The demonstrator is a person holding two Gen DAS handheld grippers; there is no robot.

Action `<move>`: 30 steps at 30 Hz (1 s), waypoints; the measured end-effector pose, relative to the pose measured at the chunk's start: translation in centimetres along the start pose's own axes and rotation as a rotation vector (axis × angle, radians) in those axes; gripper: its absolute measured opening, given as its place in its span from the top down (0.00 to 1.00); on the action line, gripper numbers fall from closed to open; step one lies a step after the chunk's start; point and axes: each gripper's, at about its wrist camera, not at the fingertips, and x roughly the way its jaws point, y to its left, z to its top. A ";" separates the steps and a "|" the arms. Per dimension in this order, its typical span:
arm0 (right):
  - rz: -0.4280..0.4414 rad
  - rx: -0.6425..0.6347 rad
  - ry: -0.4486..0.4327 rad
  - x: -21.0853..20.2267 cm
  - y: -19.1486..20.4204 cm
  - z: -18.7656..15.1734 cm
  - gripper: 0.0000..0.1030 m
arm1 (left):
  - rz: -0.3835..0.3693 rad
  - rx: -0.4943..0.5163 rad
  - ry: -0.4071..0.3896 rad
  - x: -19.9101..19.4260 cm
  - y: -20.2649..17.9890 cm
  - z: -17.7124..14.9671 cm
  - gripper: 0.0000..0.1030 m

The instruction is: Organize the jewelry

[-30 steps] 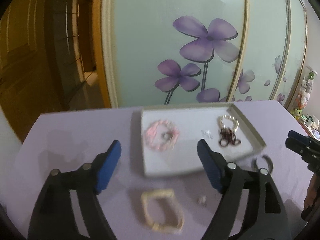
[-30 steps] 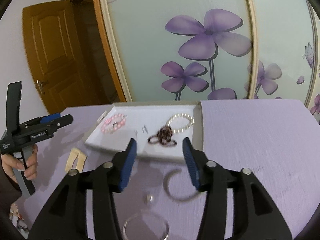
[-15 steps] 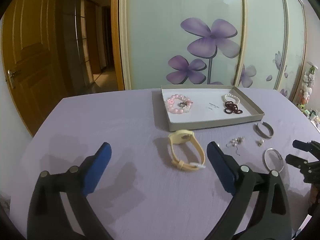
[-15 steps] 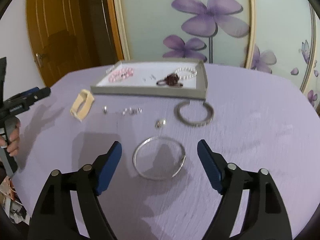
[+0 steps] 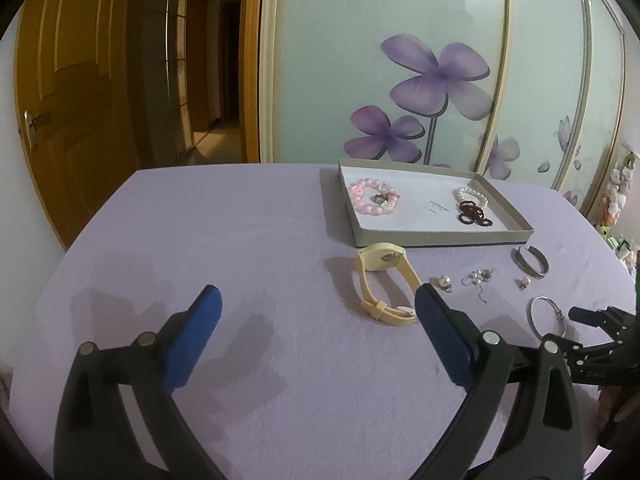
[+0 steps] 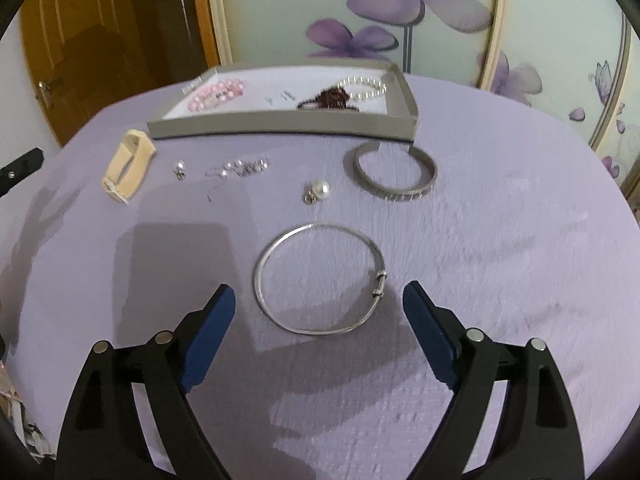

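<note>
The table, covered in lilac cloth, carries all items. The grey tray sits at the far side of the table; its white floor holds a pink bead bracelet on the left, and a white pearl bracelet touching a dark red bead bracelet on the right. The left gripper is held above bare cloth with its jaws spread wide; nothing lies between the blue pads and they touch nothing. The tip of its right-hand finger sits just beside the cream watch in the left wrist view, whether it makes contact cannot be told. The right gripper is likewise fully spread and holds nothing; the thin silver bangle lies flat on the cloth just ahead of and between its fingers, clear of both pads. The cream watch stands on its strap just in front of the tray's near wall, toward the left end. The grey cuff bracelet lies near the tray's right front corner, its open gap facing the tray. A row of small pieces lies between watch and cuff: a cluster of silver earrings, a pearl earring nearer the bangle, and a small stud just beside the watch. All loose pieces are outside the tray.
</note>
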 end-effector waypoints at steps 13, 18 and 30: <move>-0.031 0.006 0.005 1.1 0.8 0.9 0.15 | -0.005 -0.006 0.031 1.0 -0.1 -0.4 0.06; -0.032 0.006 0.006 1.2 0.7 1.0 0.15 | -0.006 -0.007 0.041 1.4 -0.2 -0.4 0.06; -0.025 -0.004 -0.005 0.8 0.3 0.9 0.28 | -0.019 -0.006 0.068 2.2 -0.8 -0.6 0.06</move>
